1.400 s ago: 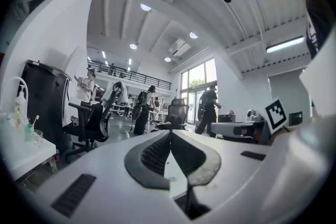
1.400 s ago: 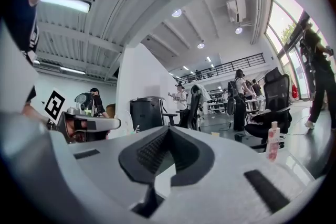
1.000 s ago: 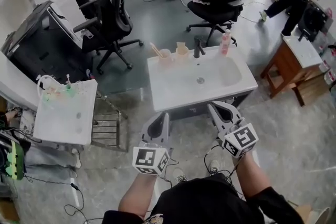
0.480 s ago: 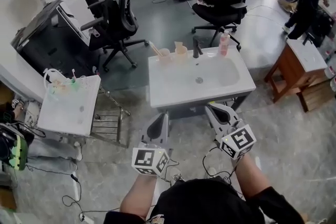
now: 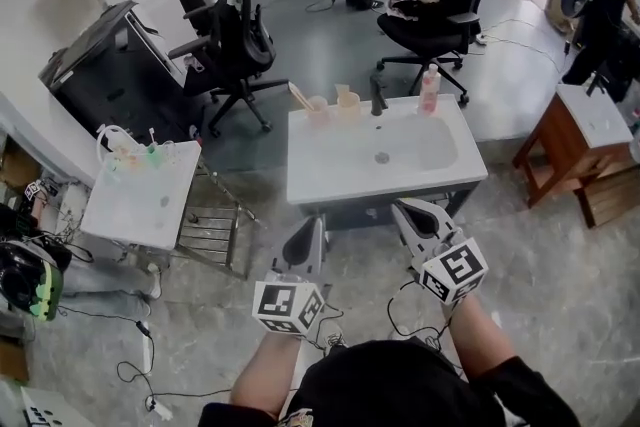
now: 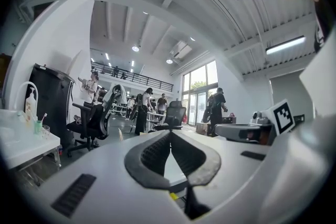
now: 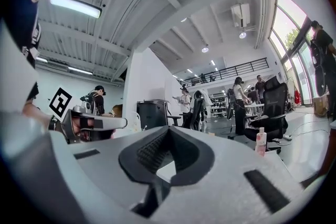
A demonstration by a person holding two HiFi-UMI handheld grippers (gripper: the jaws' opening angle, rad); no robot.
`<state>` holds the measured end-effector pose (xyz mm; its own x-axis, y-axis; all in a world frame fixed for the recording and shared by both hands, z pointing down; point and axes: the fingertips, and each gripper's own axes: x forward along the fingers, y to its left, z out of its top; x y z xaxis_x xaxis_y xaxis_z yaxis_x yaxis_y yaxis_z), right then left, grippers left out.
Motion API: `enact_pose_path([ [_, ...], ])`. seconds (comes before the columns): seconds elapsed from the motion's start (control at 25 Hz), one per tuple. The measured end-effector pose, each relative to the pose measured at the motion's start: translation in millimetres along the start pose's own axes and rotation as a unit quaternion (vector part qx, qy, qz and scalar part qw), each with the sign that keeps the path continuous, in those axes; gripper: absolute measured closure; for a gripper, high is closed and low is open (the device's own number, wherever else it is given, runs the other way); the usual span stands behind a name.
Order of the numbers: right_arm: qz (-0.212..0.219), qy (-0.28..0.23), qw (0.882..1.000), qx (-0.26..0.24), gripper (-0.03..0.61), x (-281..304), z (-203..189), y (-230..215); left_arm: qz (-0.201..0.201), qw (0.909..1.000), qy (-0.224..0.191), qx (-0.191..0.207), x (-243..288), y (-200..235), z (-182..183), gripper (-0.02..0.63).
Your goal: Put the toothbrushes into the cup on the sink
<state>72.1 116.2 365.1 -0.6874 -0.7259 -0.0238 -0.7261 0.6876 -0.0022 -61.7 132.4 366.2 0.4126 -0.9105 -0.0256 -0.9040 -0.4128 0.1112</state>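
The white sink (image 5: 330, 177) stands straight ahead. At its back edge are two pale cups (image 5: 318, 109) (image 5: 348, 102), and a toothbrush (image 5: 298, 95) leans out of the left one. My left gripper (image 5: 313, 225) and right gripper (image 5: 402, 208) are held side by side just short of the sink's front edge, pointing level at it. Both are shut with nothing between the jaws, as the left gripper view (image 6: 169, 134) and right gripper view (image 7: 168, 130) also show. A smaller white sink (image 5: 140, 205) at the left carries cups with toothbrushes (image 5: 152, 151).
A dark faucet (image 5: 377, 96) and a pink bottle (image 5: 430, 87) stand at the sink's back. Office chairs (image 5: 240, 35) (image 5: 440, 5) are behind it, a wooden table (image 5: 570, 140) is at the right, and cables lie on the floor. Several people stand farther back.
Both grippers and the head camera have moved forward toward the sink. The small left sink has shifted rightward in the picture. Both grippers stay shut.
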Motion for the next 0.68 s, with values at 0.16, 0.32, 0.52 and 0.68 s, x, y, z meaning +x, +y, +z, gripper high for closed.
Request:
enact_pose_path([
  [0.16,0.002,-0.001,1.0,-0.001,0.574,1,1,0,0.001,1.0,0.002,0.004,0,1,0,0.606],
  [0.32,0.002,0.0,1.0,0.001,0.574,2,-3,-3,0.001,1.0,0.004,0.004,3,2,-2,0.606],
  [0.52,-0.002,0.004,1.0,0.004,0.574,6,-5,-4,-0.001,1.0,0.007,0.003,6,6,-2,0.606],
  [0.68,0.001,0.006,1.0,0.001,0.574,11,-5,-5,-0.001,1.0,0.008,0.001,10,10,-5,0.606],
])
